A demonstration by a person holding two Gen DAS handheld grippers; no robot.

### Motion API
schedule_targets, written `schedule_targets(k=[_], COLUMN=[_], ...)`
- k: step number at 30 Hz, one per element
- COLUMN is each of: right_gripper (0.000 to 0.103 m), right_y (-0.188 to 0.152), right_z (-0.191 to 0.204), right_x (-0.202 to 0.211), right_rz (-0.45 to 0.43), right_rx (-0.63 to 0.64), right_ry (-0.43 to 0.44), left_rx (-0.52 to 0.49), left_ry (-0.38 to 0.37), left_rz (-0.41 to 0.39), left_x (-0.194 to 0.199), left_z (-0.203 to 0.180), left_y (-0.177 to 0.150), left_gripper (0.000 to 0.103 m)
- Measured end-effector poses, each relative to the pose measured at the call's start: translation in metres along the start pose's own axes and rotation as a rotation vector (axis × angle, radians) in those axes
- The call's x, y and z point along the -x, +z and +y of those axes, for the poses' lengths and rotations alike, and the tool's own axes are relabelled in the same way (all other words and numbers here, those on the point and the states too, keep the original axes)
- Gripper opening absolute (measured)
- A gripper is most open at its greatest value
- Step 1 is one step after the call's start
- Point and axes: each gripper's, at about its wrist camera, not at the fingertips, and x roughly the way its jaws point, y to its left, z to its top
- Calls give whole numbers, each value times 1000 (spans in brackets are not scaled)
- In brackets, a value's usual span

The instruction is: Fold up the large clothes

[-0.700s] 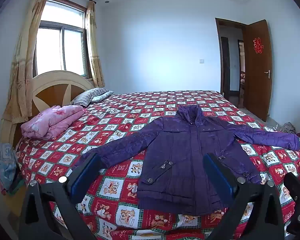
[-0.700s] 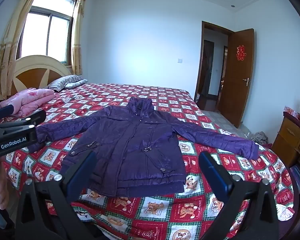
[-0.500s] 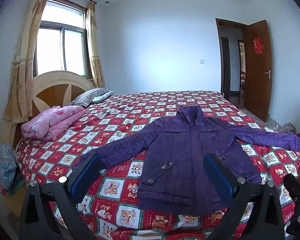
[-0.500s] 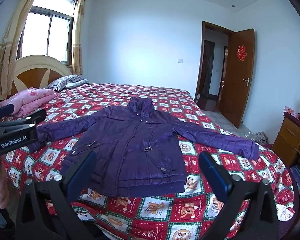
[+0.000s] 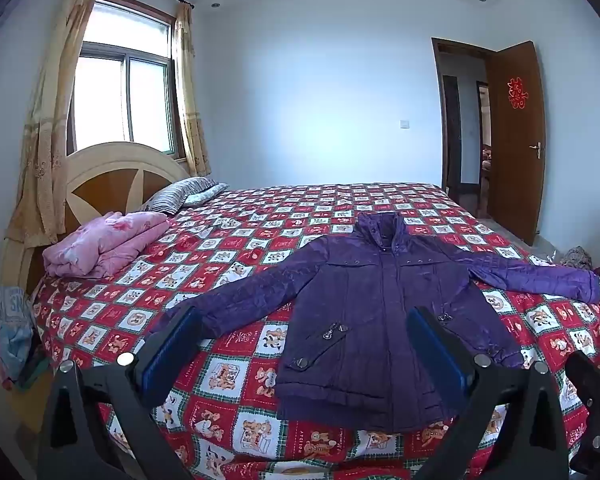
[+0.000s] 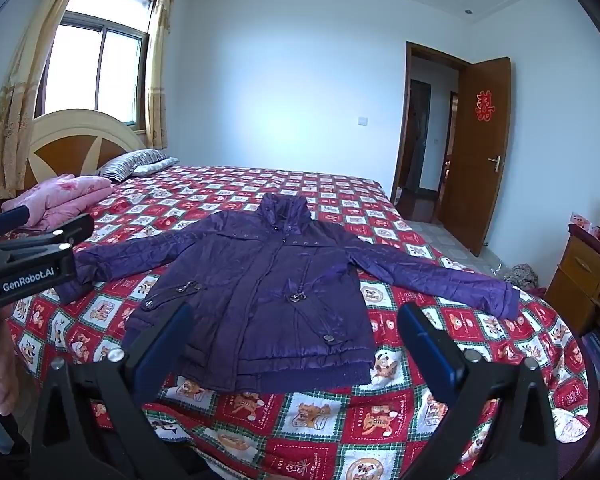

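A purple padded jacket [image 5: 384, 300] lies flat, front up, on the bed [image 5: 240, 360], both sleeves spread out sideways and its hem toward me. It also shows in the right wrist view [image 6: 268, 292]. My left gripper [image 5: 304, 320] is open and empty, held above the bed's near edge in front of the jacket's left sleeve and hem. My right gripper [image 6: 296, 320] is open and empty, held in front of the jacket's hem. The left gripper's body shows at the left of the right wrist view [image 6: 32, 264].
A folded pink quilt [image 5: 104, 244] and striped pillows [image 5: 180, 196] lie by the headboard [image 5: 100, 176] at the left. An open wooden door [image 5: 516, 140] is at the right. A wooden dresser [image 6: 584, 280] stands by the bed's right side.
Both views have barely shifted; the jacket lies as before and both grippers stay open.
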Motion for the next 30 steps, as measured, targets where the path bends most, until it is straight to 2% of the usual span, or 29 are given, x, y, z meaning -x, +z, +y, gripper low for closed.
schedule_targets(k=[13, 18, 22, 26, 30], right_gripper=[103, 103, 103, 102, 89], right_y=[0, -3, -12, -25, -37], right_z=[-1, -2, -17, -52, -105], right_x=[-1, -9, -44, -96, -146], right_rz=[8, 17, 66, 149, 242], right_rx=[1, -3, -8, -80, -210], right_ry=[9, 61, 53, 29, 4], left_rx=[0, -2, 2, -36, -94], left_ry=[0, -7, -44, -79, -83], left_rz=[0, 10, 27, 80, 121], left_x=[1, -5, -26, -73, -131], left_z=[-6, -6, -10, -25, -50], left_y=[-4, -7, -13, -22, -26], left_gripper=[102, 102, 102, 102, 102])
